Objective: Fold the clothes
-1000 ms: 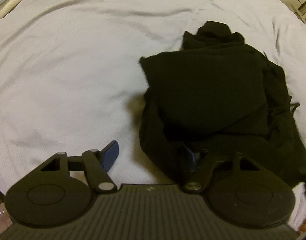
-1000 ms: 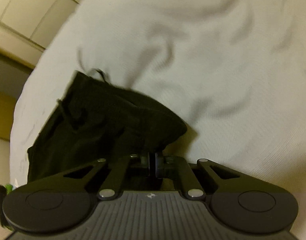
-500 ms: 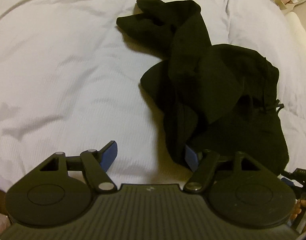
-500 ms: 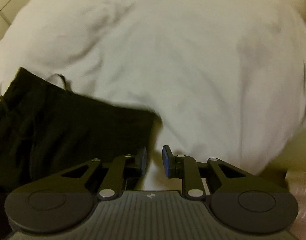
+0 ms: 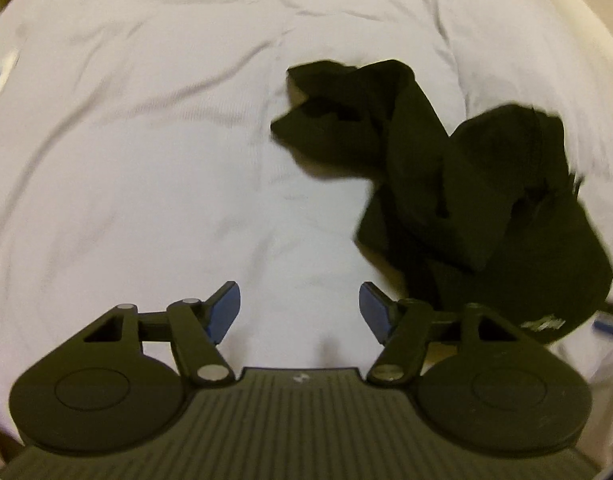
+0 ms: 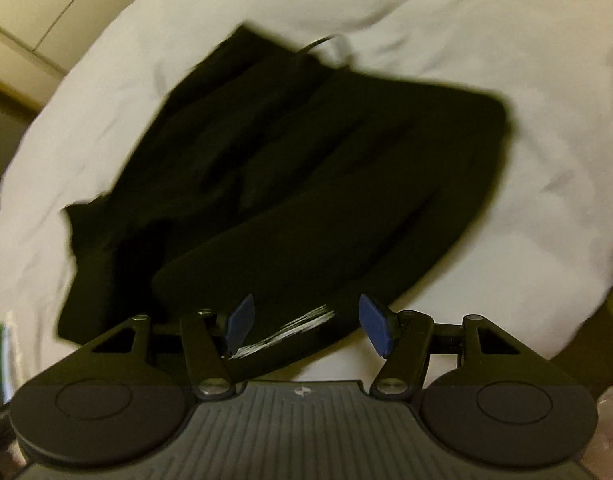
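A wide bed covered in a wrinkled white sheet [image 5: 146, 152] fills both views, and it carries the only thing that matters here: a black garment [image 5: 458, 200], perhaps drawstring trousers or shorts, lying in an untidy heap on the sheet. In the left wrist view it sprawls ahead and to the right, one twisted end reaching away and a rumpled mass nearer, with a small pale logo [image 5: 542, 325] at its near edge. In the right wrist view the same black garment [image 6: 306, 184] lies directly ahead in loose, overlapping layers, a thin cord [image 6: 326, 46] looping off its far edge. A second ago the cloth sat as a fairly compact bundle, with the right claw pressed together at its edge; it has since been pulled open and let fall, so the folding looks reset rather than advanced, though blur hides the details. The left claw [image 5: 298, 310] is spread wide over bare sheet, holding nothing, just left of the garment. The right claw [image 6: 306, 324] is likewise spread, empty, its fingers straddling the garment's near edge, where a streaked white print [image 6: 286, 334] shows. A fresh grip on an edge or corner seems likely.
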The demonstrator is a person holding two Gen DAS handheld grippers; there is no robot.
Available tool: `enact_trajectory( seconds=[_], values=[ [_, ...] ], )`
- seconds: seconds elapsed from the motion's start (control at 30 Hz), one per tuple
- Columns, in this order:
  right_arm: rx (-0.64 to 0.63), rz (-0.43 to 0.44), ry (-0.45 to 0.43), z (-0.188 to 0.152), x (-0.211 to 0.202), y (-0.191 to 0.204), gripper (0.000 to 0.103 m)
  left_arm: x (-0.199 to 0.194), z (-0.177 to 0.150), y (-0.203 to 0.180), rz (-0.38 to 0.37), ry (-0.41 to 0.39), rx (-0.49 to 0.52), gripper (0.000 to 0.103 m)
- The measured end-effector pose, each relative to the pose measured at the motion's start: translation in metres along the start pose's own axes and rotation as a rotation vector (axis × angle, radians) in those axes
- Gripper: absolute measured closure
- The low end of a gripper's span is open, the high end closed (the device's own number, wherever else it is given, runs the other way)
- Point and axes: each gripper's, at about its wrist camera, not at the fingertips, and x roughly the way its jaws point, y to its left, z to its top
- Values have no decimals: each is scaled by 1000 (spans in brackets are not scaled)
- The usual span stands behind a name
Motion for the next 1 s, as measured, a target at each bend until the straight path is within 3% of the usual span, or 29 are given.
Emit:
enact_trajectory(
  seconds=[0.13,0.23,0.47,0.57,0.77,0.9,1.0],
  values=[
    [35,27,-43,-24,5,44,42,13,35,25,-55,1,213,51],
    [145,4,-117,-52,7,72,43,28,56,52,-138,9,364,51],
    [379,-76,-350,-169,1,178,44,64,94,105,-283,16,732,55],
    [377,-57,-311,-196,23,216,44,76,104,116,-315,4,814,55],
    [409,35,-348,-189,100,275,50,104,123,128,-379,-8,954,55],
    [477,77,-416,-175,138,281,51,124,132,119,-412,-3,1037,56],
    [575,110,-459,-165,163,277,51,137,140,109,-412,-12,1095,62]
  ],
)
